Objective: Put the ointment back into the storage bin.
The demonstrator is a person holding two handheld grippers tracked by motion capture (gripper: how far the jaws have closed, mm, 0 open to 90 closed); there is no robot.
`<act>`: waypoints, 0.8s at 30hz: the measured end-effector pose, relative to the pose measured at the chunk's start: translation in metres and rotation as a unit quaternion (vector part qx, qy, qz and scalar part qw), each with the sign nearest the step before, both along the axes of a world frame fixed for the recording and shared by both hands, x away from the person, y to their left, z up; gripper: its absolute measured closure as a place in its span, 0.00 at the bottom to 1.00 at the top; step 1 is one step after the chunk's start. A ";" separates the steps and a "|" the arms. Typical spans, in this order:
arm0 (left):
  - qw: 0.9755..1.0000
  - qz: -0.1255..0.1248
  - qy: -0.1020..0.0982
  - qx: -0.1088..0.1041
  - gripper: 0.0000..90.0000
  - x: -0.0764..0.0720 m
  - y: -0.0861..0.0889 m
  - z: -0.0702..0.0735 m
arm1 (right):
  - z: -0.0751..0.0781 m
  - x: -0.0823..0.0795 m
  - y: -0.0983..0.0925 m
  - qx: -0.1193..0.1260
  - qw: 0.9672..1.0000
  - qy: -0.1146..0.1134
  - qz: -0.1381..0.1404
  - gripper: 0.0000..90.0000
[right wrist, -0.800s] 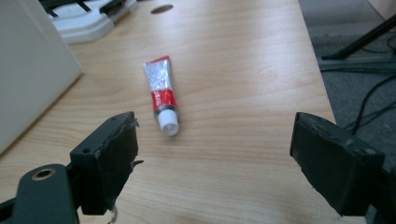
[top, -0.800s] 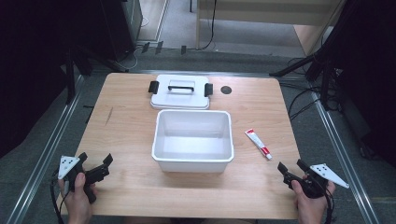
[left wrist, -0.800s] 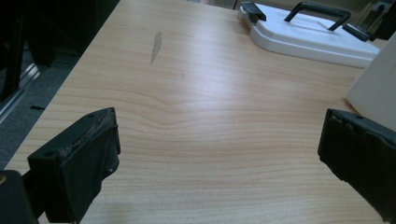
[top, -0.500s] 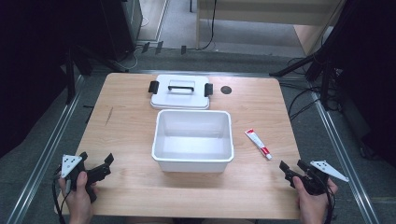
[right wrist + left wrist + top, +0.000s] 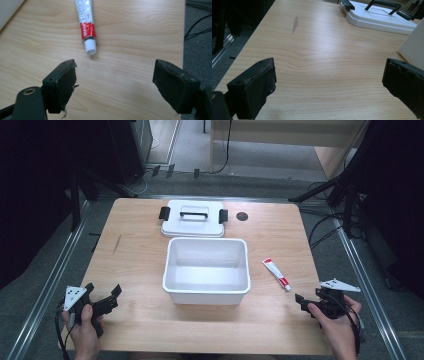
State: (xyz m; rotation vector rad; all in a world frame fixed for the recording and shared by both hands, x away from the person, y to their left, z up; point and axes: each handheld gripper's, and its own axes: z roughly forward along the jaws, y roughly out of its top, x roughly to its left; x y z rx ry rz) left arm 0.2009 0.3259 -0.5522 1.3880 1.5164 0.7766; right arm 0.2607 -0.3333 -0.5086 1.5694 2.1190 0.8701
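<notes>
A white open bin [image 5: 206, 290] stands mid-table, with its white lid [image 5: 193, 221] lying flat behind it, black handle up. A red and white tube [image 5: 276, 274] lies to the right of the bin; in the right gripper view the tube [image 5: 85, 23] points its white cap toward the jaws. My right gripper [image 5: 306, 302] hovers near the table's front right corner, open and holding nothing [image 5: 113, 80]. My left gripper [image 5: 103, 297] sits at the front left, open [image 5: 329, 80] over bare wood, with the lid [image 5: 379, 18] far ahead and the bin's corner [image 5: 414, 47] to its right.
A dark round hole [image 5: 242, 216] sits in the table [image 5: 135, 255] beside the lid. Grey floor, metal rails and cables [image 5: 325, 227] surround the table. A grey smudge [image 5: 295, 23] marks the wood on the left side.
My right gripper has drifted slightly back and right toward the table's front corner. The left gripper has barely moved.
</notes>
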 end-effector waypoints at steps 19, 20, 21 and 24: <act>1.000 -0.003 0.001 0.000 0.00 0.000 0.000 0.000 | 0.026 0.045 0.031 -0.136 0.970 0.193 0.062 0.18; 1.000 -0.002 0.002 0.001 0.00 0.000 0.000 0.000 | 0.026 0.047 0.034 -0.145 0.966 0.202 0.071 0.18; 1.000 -0.003 0.002 0.001 0.00 0.001 0.000 0.000 | 0.027 0.049 0.036 -0.151 0.962 0.213 0.078 0.18; 1.000 -0.006 0.003 -0.001 0.00 0.001 0.000 0.000 | 0.027 0.055 0.041 -0.164 0.952 0.241 0.090 0.18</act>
